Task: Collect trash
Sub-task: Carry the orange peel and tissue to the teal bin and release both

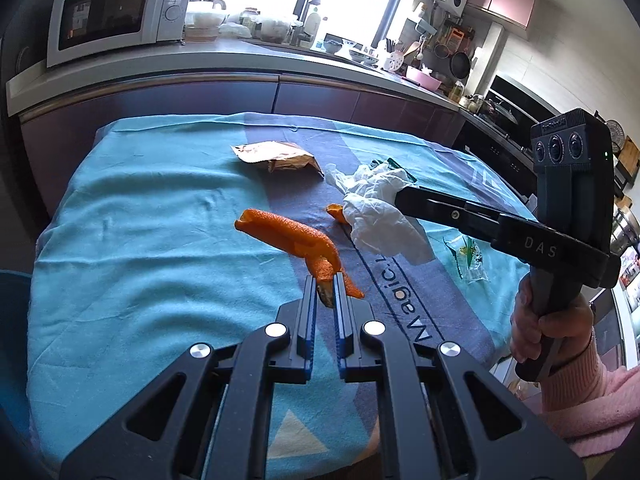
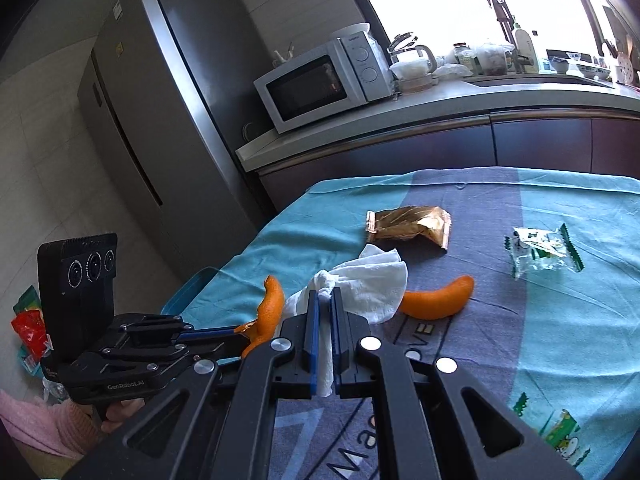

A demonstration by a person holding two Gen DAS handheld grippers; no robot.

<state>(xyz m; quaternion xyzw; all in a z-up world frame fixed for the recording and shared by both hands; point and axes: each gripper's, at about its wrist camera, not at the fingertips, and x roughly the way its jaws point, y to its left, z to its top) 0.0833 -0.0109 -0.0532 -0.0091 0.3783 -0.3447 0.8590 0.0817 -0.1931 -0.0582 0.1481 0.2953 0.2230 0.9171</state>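
Clamped between the pressed-together jaws of the left gripper [image 1: 325, 288] was a long strip of orange peel [image 1: 292, 240], lifted clear of the cloth so that it could presumably be carried off as trash. Its outer skin was seen to be bright and pebbled, its body curled into a trough, with a darker, dried end caught between the blue pads. A crumpled white tissue [image 2: 360, 284] was pinched in the same way by the right gripper [image 2: 326, 300], whose jaws were nearly shut on a thin fold; the rest of the paper hung loose and creased beyond the fingertips. Both items were judged to have been taken at an edge because soft, thin waste offers little else to grip.

Left lying on the teal and grey towel [image 1: 140, 200] covering the table were a second, smaller peel [image 2: 438, 300], a wrinkled gold foil wrapper [image 2: 410, 226], and a clear crinkled packet with green print [image 2: 540, 254]. These were set apart from one another. No bin could be made out with certainty in either view.
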